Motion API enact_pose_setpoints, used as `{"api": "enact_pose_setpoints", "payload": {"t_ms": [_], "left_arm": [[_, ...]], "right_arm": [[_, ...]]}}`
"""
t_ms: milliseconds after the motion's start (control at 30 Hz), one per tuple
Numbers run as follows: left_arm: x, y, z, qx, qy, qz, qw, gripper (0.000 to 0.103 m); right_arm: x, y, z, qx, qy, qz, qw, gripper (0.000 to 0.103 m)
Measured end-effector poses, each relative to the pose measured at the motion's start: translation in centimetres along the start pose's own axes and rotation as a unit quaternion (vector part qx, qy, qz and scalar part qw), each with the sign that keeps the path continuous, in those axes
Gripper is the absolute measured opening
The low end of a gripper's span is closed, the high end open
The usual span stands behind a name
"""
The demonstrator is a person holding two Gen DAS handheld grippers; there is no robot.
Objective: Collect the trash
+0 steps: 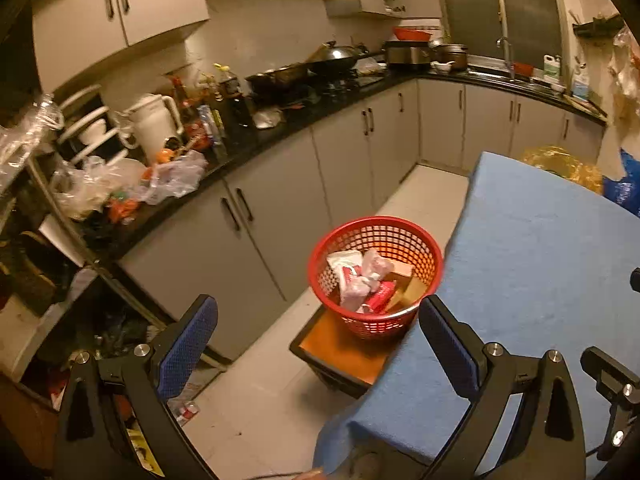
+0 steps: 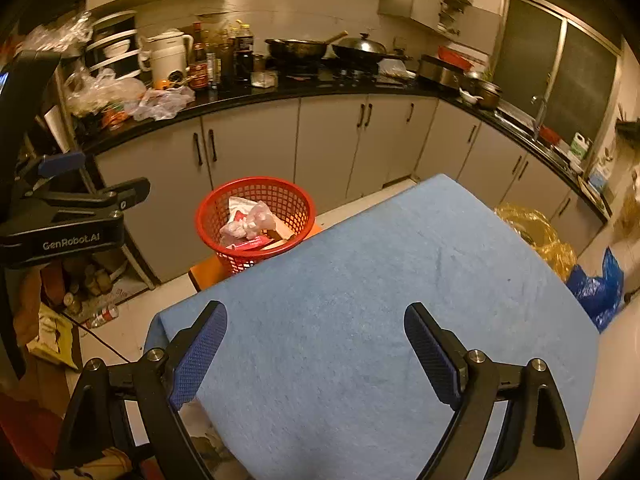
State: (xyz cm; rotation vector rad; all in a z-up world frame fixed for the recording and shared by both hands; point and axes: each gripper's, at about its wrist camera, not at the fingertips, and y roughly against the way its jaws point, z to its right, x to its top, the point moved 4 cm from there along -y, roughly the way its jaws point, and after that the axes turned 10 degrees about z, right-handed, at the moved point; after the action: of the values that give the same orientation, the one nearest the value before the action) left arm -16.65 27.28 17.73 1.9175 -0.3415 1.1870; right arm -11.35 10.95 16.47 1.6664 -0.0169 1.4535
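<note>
Red plastic basket (image 1: pixel 376 276) at twelve o'clock already holds the trash (image 1: pixel 366 280). Our left hand-held gripper (image 1: pixel 318 336) and right hand-held gripper (image 2: pixel 316 344) are spread and empty. We judge its stool (image 1: pixel 340 348) perch tippable if bumped.

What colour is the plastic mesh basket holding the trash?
Red; the round plastic mesh basket shows best in the left wrist view.

The blue-covered surface (image 2: pixel 360 300) hides the near side of the red basket (image 2: pixel 256 208) and most of the orange stool (image 2: pixel 208 270) beneath it. Labels on the bottles (image 2: pixel 224 56) by the stove are too small to read.
</note>
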Motion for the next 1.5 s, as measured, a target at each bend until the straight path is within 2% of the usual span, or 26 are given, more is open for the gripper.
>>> {"api": "enact_pose_setpoints", "payload": {"t_ms": [167, 400, 1500], "left_arm": [[-0.5, 0.4, 0.7, 0.022, -0.011, -0.025, 0.9994, 0.1], [-0.9, 0.8, 1.0, 0.034, -0.02, -0.023, 0.999, 0.1], [-2.8, 0.1, -2.2, 0.022, 0.005, -0.04, 0.999, 0.1]], "right_arm": [[0.0, 0.4, 0.0, 0.008, 0.013, 0.009, 1.0, 0.093], [-0.3, 0.8, -0.5, 0.013, 0.024, 0.011, 1.0, 0.093], [-0.2, -0.1, -3.6, 0.021, 0.041, -0.009, 0.999, 0.093]]}}
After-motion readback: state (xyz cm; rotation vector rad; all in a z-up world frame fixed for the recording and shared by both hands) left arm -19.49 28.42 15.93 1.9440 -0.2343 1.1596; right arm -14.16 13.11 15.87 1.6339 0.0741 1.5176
